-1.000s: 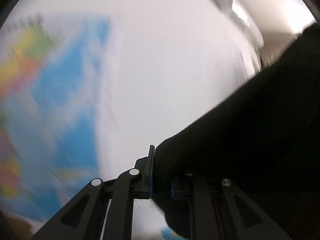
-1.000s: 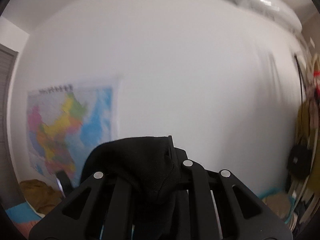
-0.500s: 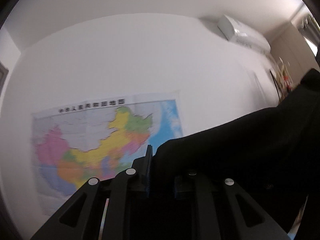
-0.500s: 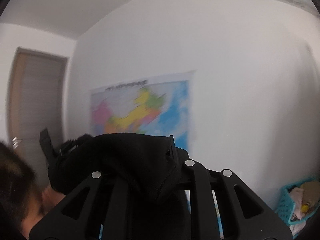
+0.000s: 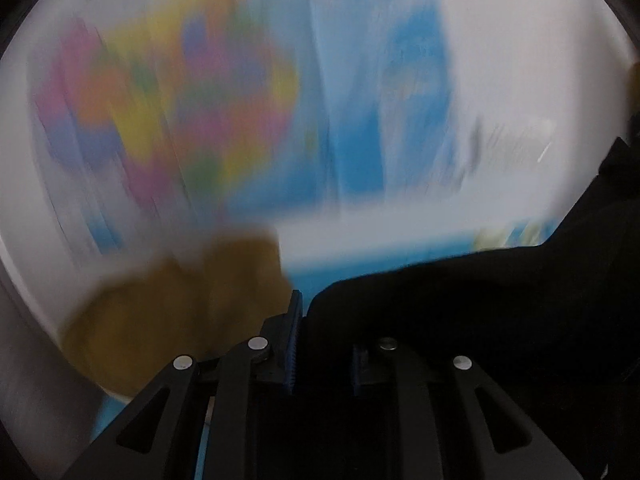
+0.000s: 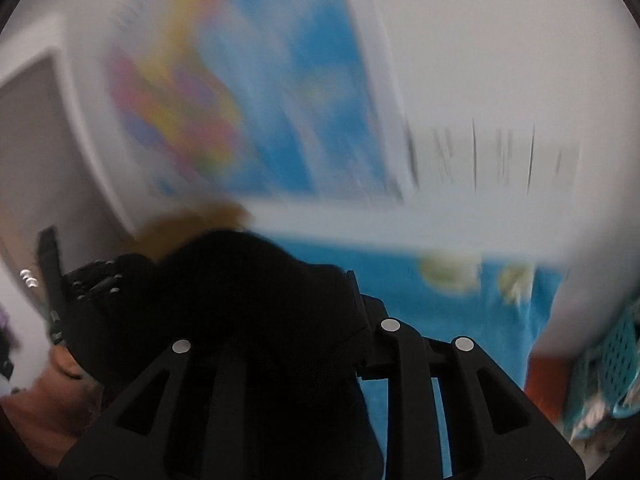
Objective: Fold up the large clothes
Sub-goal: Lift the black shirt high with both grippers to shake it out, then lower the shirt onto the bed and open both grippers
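Observation:
A large black garment hangs between both grippers. In the left wrist view my left gripper holds a fold of it between its blue-edged pads, and the cloth stretches away to the right. In the right wrist view the same black garment is bunched over my right gripper and hides the left finger. The right jaws are opening, with the cloth still between them. Both views are badly motion-blurred.
A coloured wall map fills the background. Below it lies a blue surface with an ochre-brown heap of cloth at its left. A teal basket stands at the right edge, a door at the left.
Both views have swung downward: the map has risen in the pictures, and the blue surface and brown cloth heap have come into sight. The black garment stays in both grippers.

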Tool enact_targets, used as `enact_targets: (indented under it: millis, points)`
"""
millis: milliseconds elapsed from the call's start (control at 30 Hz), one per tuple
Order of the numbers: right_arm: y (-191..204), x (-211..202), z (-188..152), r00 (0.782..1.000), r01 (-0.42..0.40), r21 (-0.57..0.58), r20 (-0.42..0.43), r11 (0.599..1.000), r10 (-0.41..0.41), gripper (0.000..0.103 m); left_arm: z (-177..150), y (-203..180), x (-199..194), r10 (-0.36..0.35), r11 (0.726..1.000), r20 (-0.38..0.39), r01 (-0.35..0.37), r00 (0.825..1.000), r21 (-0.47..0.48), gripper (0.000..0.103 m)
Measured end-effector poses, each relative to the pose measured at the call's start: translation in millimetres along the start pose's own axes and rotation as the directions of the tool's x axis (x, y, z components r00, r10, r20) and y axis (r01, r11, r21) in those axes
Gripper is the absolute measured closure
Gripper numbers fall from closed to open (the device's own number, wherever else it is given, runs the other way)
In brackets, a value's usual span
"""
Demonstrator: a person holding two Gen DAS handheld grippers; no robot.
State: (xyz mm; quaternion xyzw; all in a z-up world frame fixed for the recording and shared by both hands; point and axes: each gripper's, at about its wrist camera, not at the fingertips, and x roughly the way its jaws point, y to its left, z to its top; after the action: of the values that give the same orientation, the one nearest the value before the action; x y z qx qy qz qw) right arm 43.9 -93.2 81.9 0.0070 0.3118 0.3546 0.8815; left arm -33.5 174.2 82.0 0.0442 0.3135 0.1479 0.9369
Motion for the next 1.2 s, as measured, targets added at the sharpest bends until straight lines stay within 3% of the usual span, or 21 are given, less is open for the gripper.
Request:
enact_targets:
  millis: [100, 167, 233, 300, 333, 367, 467, 567, 633, 733, 767, 800, 833, 867, 900, 933, 967, 1033, 1100, 1167, 1200]
  points:
    - [-38.5, 100.9, -24.7, 0.981, 0.051, 0.080, -0.192, 0.996, -0.034, 0.088, -33.5, -7.8, 101.1, 0.001, 1.000, -0.230, -0.005, 0.973, -0.019, 0.087]
    - [-51.4, 145.6, -40.4, 0.959, 0.105, 0.054, -0.270, 0.993, -0.087, 0.089, -42.0, -7.0, 133.1, 0.050, 0.999, -0.272, -0.054, 0.961, -0.007, 0.086]
    - [-64.4, 156.6, -43.8, 0.957, 0.125, 0.088, -0.273, 0.988, -0.097, 0.087, -42.9, 3.1, 157.2, -0.008, 0.999, -0.333, -0.009, 0.943, -0.051, 0.081]
    - [-81.0, 165.3, -44.9, 0.949, 0.141, 0.130, -0.301, 0.981, -0.097, 0.069, -41.4, 9.9, 167.4, -0.020, 0.999, -0.377, 0.001, 0.926, -0.051, 0.072]
    - [-82.9, 167.6, -45.6, 0.937, 0.177, 0.100, -0.321, 0.979, -0.137, 0.052, -40.7, 12.3, 168.0, -0.011, 0.999, -0.380, -0.002, 0.925, -0.035, 0.056]
    - [-81.6, 166.8, -47.8, 0.930, 0.204, 0.064, -0.324, 0.977, -0.173, 0.038, -40.4, 13.9, 164.0, -0.036, 0.999, -0.381, 0.033, 0.924, -0.016, 0.054]
    - [-68.5, 152.0, -51.3, 0.905, 0.296, -0.107, -0.287, 0.949, -0.315, 0.028, -41.3, 15.3, 138.0, -0.138, 0.988, -0.343, 0.153, 0.929, 0.016, 0.038]
    - [-51.4, 111.4, -62.1, 0.919, 0.303, -0.216, -0.192, 0.928, -0.345, 0.015, -47.6, 18.4, 98.9, -0.286, 0.948, -0.267, 0.312, 0.920, 0.061, 0.023]
    - [-23.1, 89.8, -76.1, 0.939, 0.267, -0.347, -0.117, 0.899, -0.324, 0.008, -51.8, 14.9, 77.3, -0.399, 0.896, -0.241, 0.432, 0.885, 0.104, 0.020]
    - [14.0, 99.7, -98.1, 0.933, 0.270, -0.555, -0.053, 0.787, -0.357, 0.008, -57.5, -10.7, 65.6, -0.499, 0.817, -0.256, 0.548, 0.828, 0.178, 0.019]
    - [23.9, 113.8, -107.6, 0.917, 0.286, -0.634, -0.036, 0.718, -0.396, 0.010, -59.2, -21.4, 70.3, -0.503, 0.801, -0.276, 0.562, 0.819, 0.206, 0.020]
    - [27.2, 124.9, -111.3, 0.909, 0.292, -0.670, -0.029, 0.683, -0.416, 0.013, -59.4, -36.5, 81.5, -0.474, 0.804, -0.293, 0.544, 0.831, 0.241, 0.022]
    - [27.4, 137.5, -113.1, 0.898, 0.303, -0.692, -0.023, 0.655, -0.439, 0.026, -60.0, -45.3, 89.9, -0.452, 0.809, -0.305, 0.529, 0.839, 0.257, 0.026]
    - [24.9, 144.2, -111.3, 0.898, 0.295, -0.693, -0.036, 0.658, -0.439, 0.044, -59.5, -52.2, 99.9, -0.438, 0.811, -0.316, 0.522, 0.841, 0.265, 0.033]
    - [17.7, 152.9, -103.8, 0.905, 0.275, -0.670, -0.062, 0.689, -0.422, 0.053, -56.6, -56.2, 110.4, -0.419, 0.820, -0.318, 0.505, 0.850, 0.269, 0.035]
    - [13.1, 156.2, -94.6, 0.909, 0.272, -0.640, -0.073, 0.718, -0.409, 0.077, -51.7, -58.3, 116.8, -0.399, 0.833, -0.304, 0.480, 0.865, 0.275, 0.039]
    - [7.4, 158.8, -83.6, 0.917, 0.264, -0.596, -0.089, 0.759, -0.389, 0.102, -39.6, -57.3, 128.1, -0.358, 0.861, -0.268, 0.427, 0.894, 0.277, 0.039]
    - [-9.5, 164.6, -53.5, 0.931, 0.256, -0.462, -0.117, 0.849, -0.345, 0.103, -19.1, -53.7, 137.7, -0.330, 0.892, -0.219, 0.379, 0.918, 0.246, 0.039]
    - [-26.4, 172.1, -28.3, 0.934, 0.288, -0.339, -0.106, 0.896, -0.341, 0.101, 10.5, -40.5, 156.1, -0.241, 0.948, -0.141, 0.264, 0.960, 0.176, 0.039]
    - [-43.6, 179.8, -12.9, 0.931, 0.309, -0.231, -0.124, 0.923, -0.343, 0.065, 34.5, -26.9, 173.1, -0.106, 0.987, -0.119, 0.119, 0.987, 0.108, 0.034]
    - [-52.9, 181.6, -9.0, 0.932, 0.305, -0.167, -0.150, 0.938, -0.330, 0.059, 42.0, -20.0, 186.4, -0.043, 0.996, -0.133, 0.054, 0.990, 0.077, 0.033]
